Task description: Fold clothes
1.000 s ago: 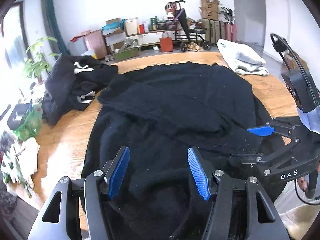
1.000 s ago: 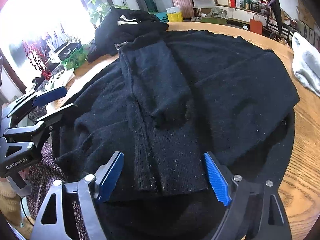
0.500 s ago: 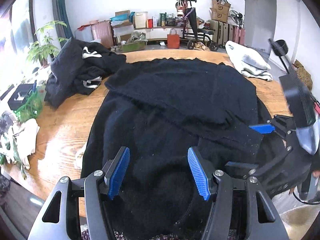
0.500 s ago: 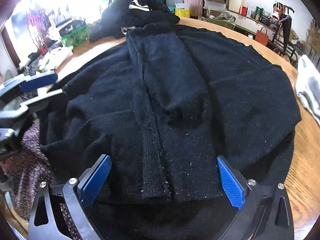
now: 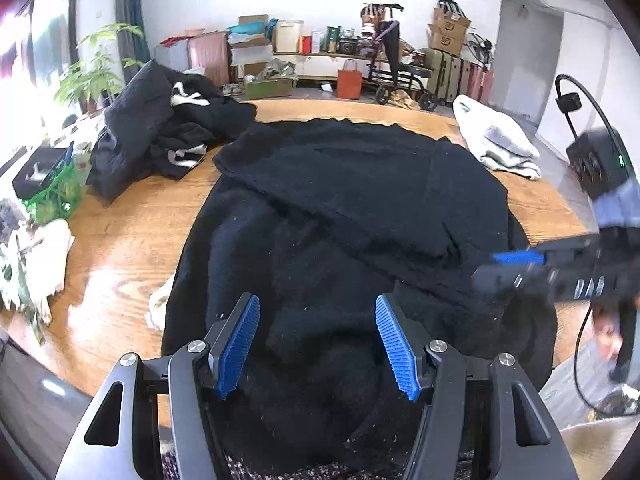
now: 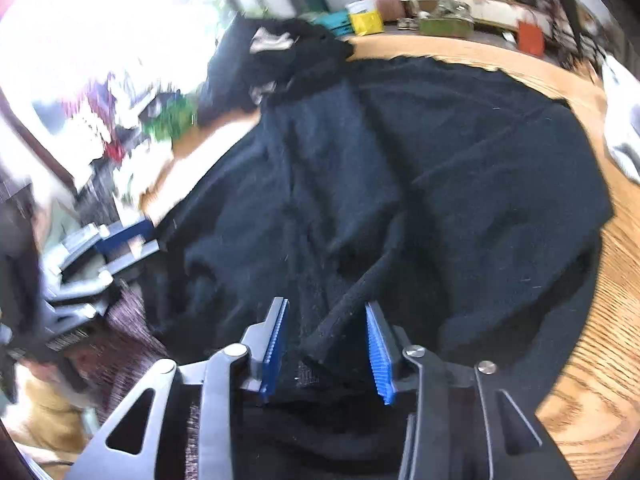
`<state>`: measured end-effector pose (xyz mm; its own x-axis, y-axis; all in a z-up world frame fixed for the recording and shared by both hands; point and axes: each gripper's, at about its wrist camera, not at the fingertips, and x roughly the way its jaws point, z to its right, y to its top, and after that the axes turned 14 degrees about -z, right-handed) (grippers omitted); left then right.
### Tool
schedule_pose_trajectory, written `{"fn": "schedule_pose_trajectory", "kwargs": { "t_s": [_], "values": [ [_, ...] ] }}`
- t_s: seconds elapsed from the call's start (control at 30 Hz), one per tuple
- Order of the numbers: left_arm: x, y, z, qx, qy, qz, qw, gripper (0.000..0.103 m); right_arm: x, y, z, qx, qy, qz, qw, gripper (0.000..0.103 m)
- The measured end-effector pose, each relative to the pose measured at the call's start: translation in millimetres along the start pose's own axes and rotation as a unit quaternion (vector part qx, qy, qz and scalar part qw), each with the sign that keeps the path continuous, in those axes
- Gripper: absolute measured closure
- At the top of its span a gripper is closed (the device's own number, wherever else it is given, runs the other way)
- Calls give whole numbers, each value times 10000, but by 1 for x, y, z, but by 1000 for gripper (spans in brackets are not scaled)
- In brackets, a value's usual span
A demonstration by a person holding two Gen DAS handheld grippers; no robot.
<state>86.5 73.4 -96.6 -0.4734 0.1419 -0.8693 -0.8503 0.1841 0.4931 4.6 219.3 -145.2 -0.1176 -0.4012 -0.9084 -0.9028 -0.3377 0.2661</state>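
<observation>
- A black knitted sweater (image 5: 344,208) is spread across the round wooden table (image 5: 120,240), with its near hem hanging over the table edge closest to the person; this puts the lower edge within reach of both tools.
- One sleeve is laid diagonally over the body of the sweater, so the garment is judged to be partly folded, with the bottom-up fold yet to be made.
- The right gripper (image 6: 326,350) is seen with a raised ridge of the black knit between its blue ribbed pads (image 6: 378,354). Its jaws have just been closing around that bunched hem, but a gap is visible on both sides of the fabric, so a firm clamp cannot be confirmed.
- The left gripper (image 5: 318,346) is held with its jaws well apart above the near hem, nothing between them; it appears positioned to take the matching corner.
- To the left, a heap of dark clothes with white markings (image 5: 160,132) is touching the sweater's far corner, so little room is left on that side.
- A folded pale grey garment (image 5: 496,144) lies near the far right edge, just beside the sweater.
- Bare wood is left open at the near left and at the right, and the middle of the sweater is unobstructed for a fold carried away from the person.
</observation>
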Motion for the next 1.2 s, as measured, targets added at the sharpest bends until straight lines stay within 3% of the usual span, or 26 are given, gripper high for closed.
{"fn": "schedule_pose_trajectory", "kwargs": {
  "t_s": [0.1,0.2,0.4,0.53,0.63,0.77,0.87,0.9,0.93,0.97,1.0,1.2],
  "values": [
    [-2,10,14,443,232,38,9987,41,-8,0,12,-53,-81,-115,9999,61],
    [-2,18,35,1172,364,137,9923,41,-5,-3,10,-305,-225,-299,9988,60],
    [18,28,59,2033,12,-93,9791,41,7,-2,27,-26,-52,-446,9990,61],
    [22,20,73,2569,-100,-14,9664,41,3,0,33,-35,29,-544,9985,64],
    [21,11,81,2883,-125,32,9575,41,-4,-5,32,-146,-100,-435,9989,51],
    [26,-1,95,3359,169,-29,9417,41,5,-7,17,-454,-539,-485,9963,48],
    [32,-7,100,3517,275,-60,9357,41,7,-5,18,-414,-456,-524,9967,47],
    [33,-7,100,3505,287,-63,9361,41,7,-4,20,-359,-418,-531,9971,50],
    [35,-7,100,3493,299,-65,9365,41,7,-3,22,-303,-380,-538,9974,60],
    [36,-7,100,3460,284,-70,9378,41,7,-2,24,-247,-341,-546,9976,80],
    [36,-6,99,3419,258,-76,9394,41,7,-2,25,-193,-265,-594,9977,91],
    [24,0,99,3334,192,202,9424,41,-9,-3,23,-1,421,-485,9979,95]
  ]
}}
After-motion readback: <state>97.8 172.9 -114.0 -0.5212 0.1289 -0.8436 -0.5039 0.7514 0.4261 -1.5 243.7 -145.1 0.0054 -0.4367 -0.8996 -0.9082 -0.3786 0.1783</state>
